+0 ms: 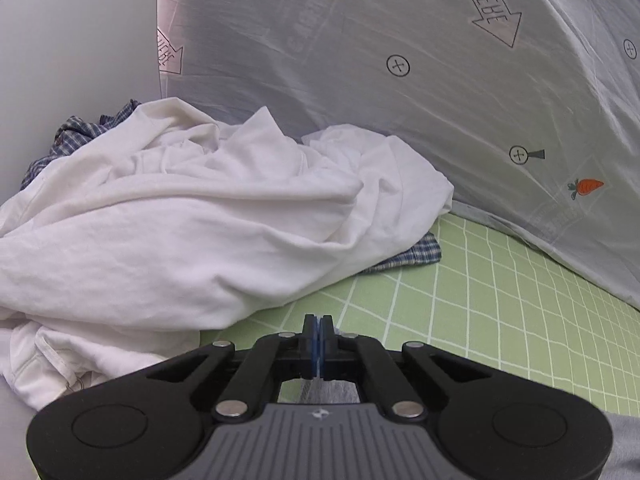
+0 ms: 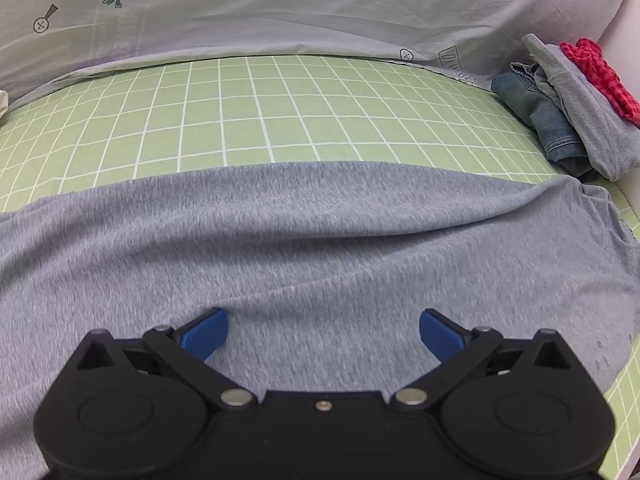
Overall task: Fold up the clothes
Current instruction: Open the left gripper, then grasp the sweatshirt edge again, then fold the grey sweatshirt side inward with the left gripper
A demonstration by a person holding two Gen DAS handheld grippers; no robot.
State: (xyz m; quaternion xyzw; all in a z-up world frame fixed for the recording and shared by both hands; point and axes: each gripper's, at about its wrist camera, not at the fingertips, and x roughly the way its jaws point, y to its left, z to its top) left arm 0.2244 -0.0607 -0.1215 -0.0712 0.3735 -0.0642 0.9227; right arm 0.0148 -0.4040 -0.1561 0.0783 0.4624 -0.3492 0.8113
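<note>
Spreading the grey T-shirt [image 2: 304, 248] flat across the green checked sheet [image 2: 248, 112] looks like the step in hand, and doing it well means pulling the cloth taut from both ends before any fold. The left gripper [image 1: 319, 330] has its blue pads pressed together, with a scrap of grey fabric visible just beneath them; whether it actually pinches that cloth I cannot tell. The right gripper [image 2: 323, 334] hovers over the shirt's near part with its jaws spread wide, holding nothing. I judge it should take an edge rather than the middle, so that no ridge forms. The shirt's long axis runs left to right, and what seems a sleeve lies at the right end. A white garment [image 1: 192, 220] is heaped far left, and folded clothes [image 2: 568, 112] are stacked far right.
</note>
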